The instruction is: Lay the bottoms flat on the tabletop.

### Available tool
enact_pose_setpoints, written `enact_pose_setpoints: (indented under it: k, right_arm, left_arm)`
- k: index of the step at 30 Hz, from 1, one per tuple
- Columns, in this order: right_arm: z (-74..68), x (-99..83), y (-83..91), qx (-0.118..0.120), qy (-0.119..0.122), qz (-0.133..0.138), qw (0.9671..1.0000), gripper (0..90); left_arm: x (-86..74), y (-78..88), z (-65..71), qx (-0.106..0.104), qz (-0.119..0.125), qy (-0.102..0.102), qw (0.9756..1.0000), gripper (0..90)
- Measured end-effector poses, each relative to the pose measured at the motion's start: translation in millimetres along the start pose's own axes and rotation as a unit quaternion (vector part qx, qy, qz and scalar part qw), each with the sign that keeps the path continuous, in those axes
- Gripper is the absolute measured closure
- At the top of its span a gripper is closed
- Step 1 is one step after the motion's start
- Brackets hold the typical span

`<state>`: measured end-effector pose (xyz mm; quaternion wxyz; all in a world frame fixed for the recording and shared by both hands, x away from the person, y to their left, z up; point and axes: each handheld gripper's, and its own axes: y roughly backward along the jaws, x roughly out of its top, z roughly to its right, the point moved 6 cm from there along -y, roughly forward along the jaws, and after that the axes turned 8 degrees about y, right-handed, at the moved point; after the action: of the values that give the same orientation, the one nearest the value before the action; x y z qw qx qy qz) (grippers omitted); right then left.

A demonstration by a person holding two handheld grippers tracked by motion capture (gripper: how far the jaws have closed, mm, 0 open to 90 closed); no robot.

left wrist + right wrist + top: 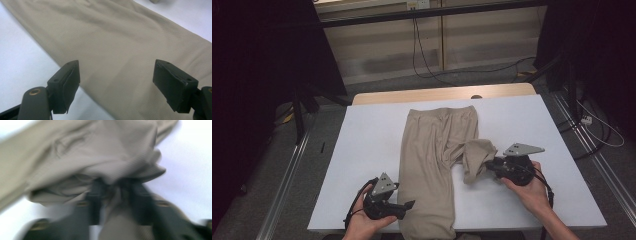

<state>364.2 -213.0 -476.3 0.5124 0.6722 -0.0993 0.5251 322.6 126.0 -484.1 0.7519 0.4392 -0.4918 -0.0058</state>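
Dim room, bright table, one view smeared.

Lit evenly from above on the white table (362, 150), with dark surroundings and black corners in the high view. Soft, faint shadows under the beige trousers (432, 165); no glare. Sharp on weave in the left gripper view, slightly soft at the near tongs. Heavy motion blur across the right gripper view, cloth and tongs streaked, table washed out to white.
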Motion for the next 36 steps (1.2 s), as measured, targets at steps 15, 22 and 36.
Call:
enact_pose_setpoints:
  k: [15, 22, 36]
  right_arm:
    - [-7.5, -17.7, -18.7, 0.023, 0.001, -0.056, 0.9982, 64.2]
    - [-21.7, -19.8, -10.0, 0.066, -0.007, -0.057, 0.9962, 84.7]
    - [-86.2, -28.6, 31.0, 0.143, 0.038, -0.050, 0.9877, 85.0]
  left_arm:
    - [0.1, -0.9, 1.6, -0.004, -0.002, -0.005, 1.0000, 22.1]
    - [0.0, 1.7, 2.0, -0.003, 0.002, -0.008, 1.0000, 22.2]
    - [0.1, 2.4, 1.1, -0.001, 0.005, -0.004, 1.0000, 22.1]
